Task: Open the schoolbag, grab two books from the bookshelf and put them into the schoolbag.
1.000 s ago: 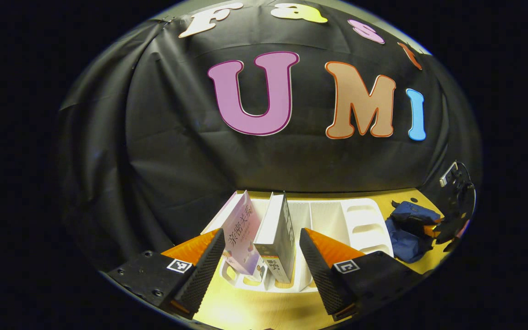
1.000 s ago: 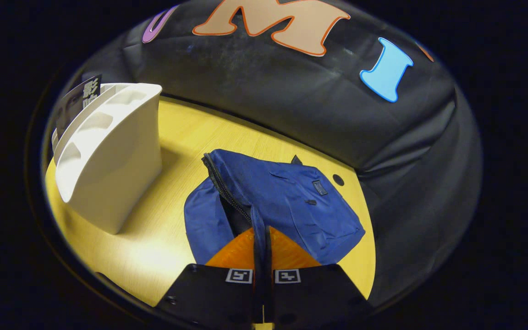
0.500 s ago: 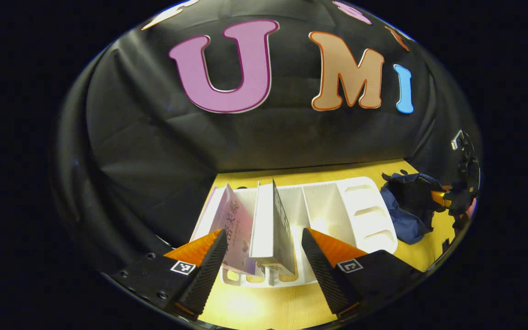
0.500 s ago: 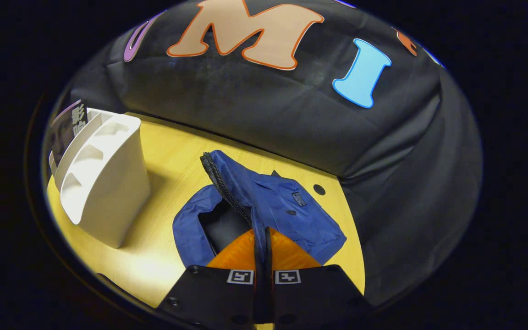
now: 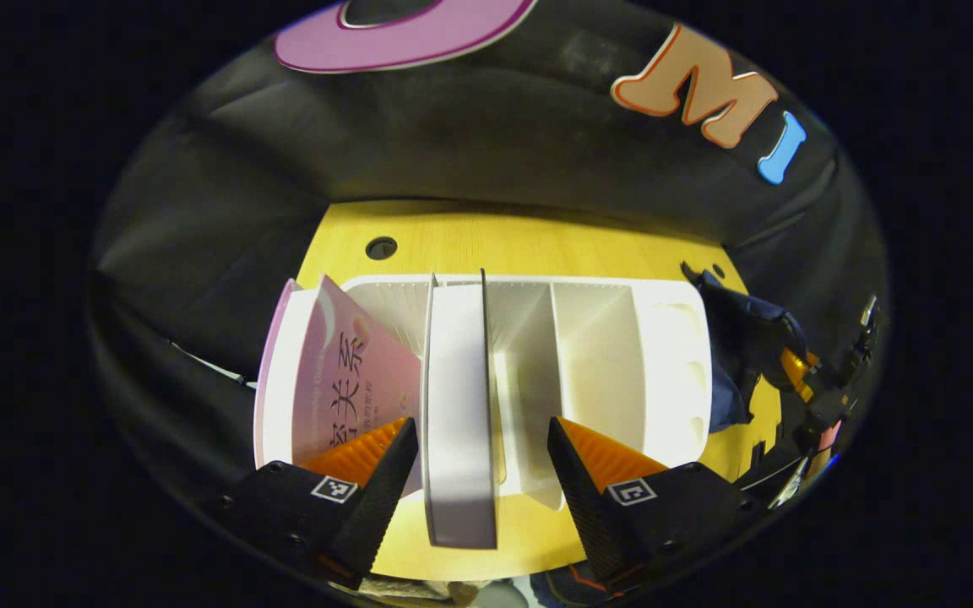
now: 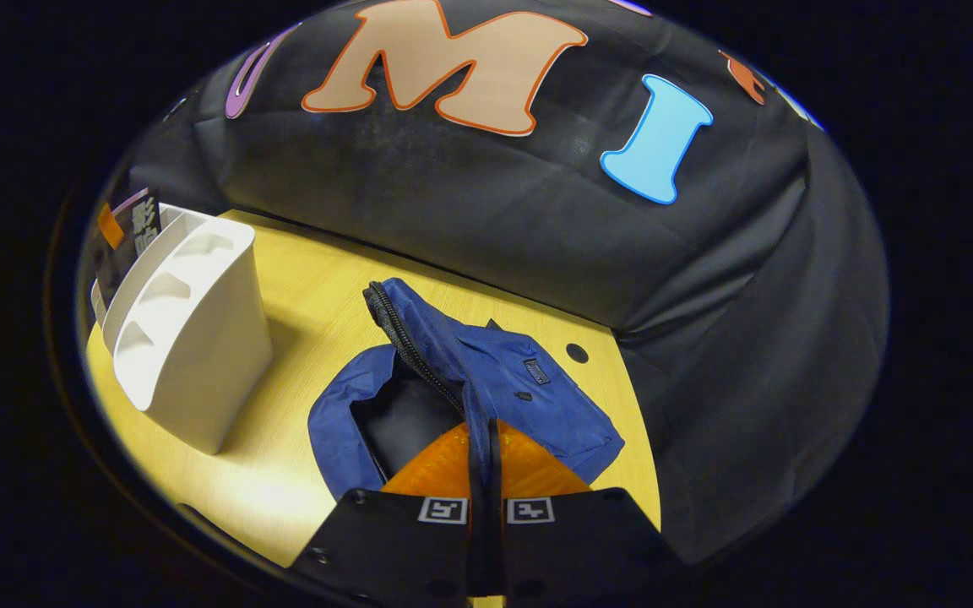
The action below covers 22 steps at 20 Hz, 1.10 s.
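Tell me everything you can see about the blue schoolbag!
The schoolbag is dark blue soft cloth, lying slumped on the yellow wooden table, right of the white bookshelf and apart from it. Its black zipper is undone, and the mouth gapes, dark inside. A small patch and a button sit on its front. The right tongs are shut on the bag's edge, holding the flap up.

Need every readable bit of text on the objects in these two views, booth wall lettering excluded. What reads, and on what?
"关系": pink book cover, reading downward; a third character below is partly hidden behind the finger.
"影": dark-covered book in the white rack; the character under it is cut off by the rack.
Small patch on the blue schoolbag: too small to read.
Square marker tags: black-and-white patterns, no words.
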Tool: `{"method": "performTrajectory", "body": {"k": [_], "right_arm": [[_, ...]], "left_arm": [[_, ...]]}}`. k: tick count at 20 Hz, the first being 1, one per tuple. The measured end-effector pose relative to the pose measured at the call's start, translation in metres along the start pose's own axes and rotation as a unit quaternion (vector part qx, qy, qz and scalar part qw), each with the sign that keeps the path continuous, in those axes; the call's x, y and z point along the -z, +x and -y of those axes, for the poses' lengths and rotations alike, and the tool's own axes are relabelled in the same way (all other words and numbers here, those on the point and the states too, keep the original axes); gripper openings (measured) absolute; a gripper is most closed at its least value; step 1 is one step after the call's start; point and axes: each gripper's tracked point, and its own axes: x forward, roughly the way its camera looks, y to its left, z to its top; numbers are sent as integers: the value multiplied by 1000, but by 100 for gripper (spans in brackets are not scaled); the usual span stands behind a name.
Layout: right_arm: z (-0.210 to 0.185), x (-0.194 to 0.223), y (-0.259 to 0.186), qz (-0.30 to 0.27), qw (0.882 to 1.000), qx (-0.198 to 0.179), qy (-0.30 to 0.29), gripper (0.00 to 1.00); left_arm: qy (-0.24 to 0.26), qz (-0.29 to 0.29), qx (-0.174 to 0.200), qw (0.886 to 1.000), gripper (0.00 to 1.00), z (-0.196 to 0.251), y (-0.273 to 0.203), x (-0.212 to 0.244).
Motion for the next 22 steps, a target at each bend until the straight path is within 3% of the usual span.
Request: {"method": "performTrajectory", "body": {"k": [3,5,8,9,12,17,22], "right_arm": [[1,0,-1,1,1000,1,-1,4],[0,-1,-2,3,1000,0,-3,3],[1,0,-2,5,1000,0,-3,4],[1,-1,-2,6,1000,0,-3,3],[2,1,-2,6,1000,-2,-3,3],[1,1,0,8,1000,-9,-8,3],[4,2,1,11,1000,-19,-5,2]], "left_arm": [[25,-57,6,998,84,-2,14,-1],[35,-98,8,995,71,-4,22,3],[26,-154,12,988,67,-3,35,12],[23,-172,3,985,51,-9,39,15],[7,-196,3,981,43,-10,40,19],[-19,-212,-34,977,41,-8,30,24],[-12,-185,-46,982,41,0,-11,17]]}}
